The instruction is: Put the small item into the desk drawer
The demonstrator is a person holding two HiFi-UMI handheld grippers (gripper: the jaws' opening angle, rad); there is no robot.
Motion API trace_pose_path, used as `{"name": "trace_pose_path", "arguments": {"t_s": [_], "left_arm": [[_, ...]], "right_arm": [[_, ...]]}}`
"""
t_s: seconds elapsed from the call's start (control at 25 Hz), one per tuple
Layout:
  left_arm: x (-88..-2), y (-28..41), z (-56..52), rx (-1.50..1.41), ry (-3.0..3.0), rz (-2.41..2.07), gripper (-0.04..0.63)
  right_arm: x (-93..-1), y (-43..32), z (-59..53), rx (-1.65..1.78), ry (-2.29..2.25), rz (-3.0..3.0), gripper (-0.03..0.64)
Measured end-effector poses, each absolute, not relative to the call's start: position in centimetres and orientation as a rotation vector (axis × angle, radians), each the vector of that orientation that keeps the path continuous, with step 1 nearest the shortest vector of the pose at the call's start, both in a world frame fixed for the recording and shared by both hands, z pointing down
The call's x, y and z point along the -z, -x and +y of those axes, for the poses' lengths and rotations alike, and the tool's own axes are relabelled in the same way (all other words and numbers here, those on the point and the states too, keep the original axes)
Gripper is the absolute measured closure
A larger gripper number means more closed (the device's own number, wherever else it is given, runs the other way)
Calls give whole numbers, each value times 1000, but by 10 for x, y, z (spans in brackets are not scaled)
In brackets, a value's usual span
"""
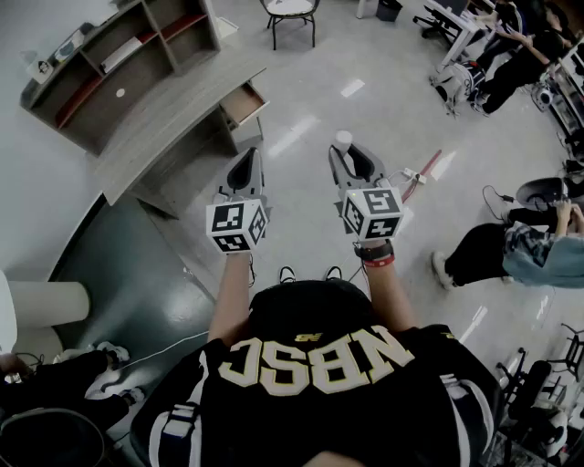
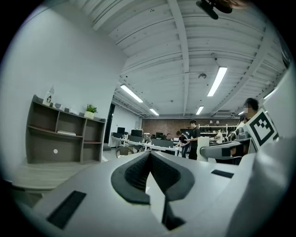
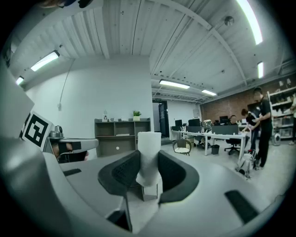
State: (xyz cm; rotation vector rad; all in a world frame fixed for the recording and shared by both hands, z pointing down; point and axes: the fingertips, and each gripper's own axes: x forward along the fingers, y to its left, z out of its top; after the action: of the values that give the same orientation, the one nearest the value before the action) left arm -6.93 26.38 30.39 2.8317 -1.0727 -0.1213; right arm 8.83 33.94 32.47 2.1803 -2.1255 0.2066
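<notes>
My right gripper (image 1: 346, 150) is shut on a small white cylinder (image 1: 342, 140), which stands upright between the dark pads and pokes out above them. The right gripper view shows the same cylinder (image 3: 149, 148) squeezed at the middle of the jaws. My left gripper (image 1: 247, 160) is shut with nothing in it; in its own view the pads (image 2: 138, 169) meet at their tips. Both grippers hang over the floor, short of the grey desk (image 1: 155, 128). The desk's drawer (image 1: 243, 103) stands pulled out, ahead of the left gripper.
A shelf unit (image 1: 119, 50) stands on the desk's back. A chair (image 1: 290, 14) is at the far middle. People sit at the right (image 1: 511, 251) and lower left (image 1: 55, 383). A red-and-white tool (image 1: 422, 175) lies on the floor beside the right gripper.
</notes>
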Motion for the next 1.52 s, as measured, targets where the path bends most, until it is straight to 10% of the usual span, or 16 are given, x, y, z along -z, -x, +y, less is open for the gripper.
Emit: {"name": "trace_pose_path", "arguments": {"t_s": [1.52], "left_arm": [[-361, -46, 48, 38, -2575, -1436, 583]], "right_arm": [[-396, -153, 63, -485, -1575, -2622, 485]]}}
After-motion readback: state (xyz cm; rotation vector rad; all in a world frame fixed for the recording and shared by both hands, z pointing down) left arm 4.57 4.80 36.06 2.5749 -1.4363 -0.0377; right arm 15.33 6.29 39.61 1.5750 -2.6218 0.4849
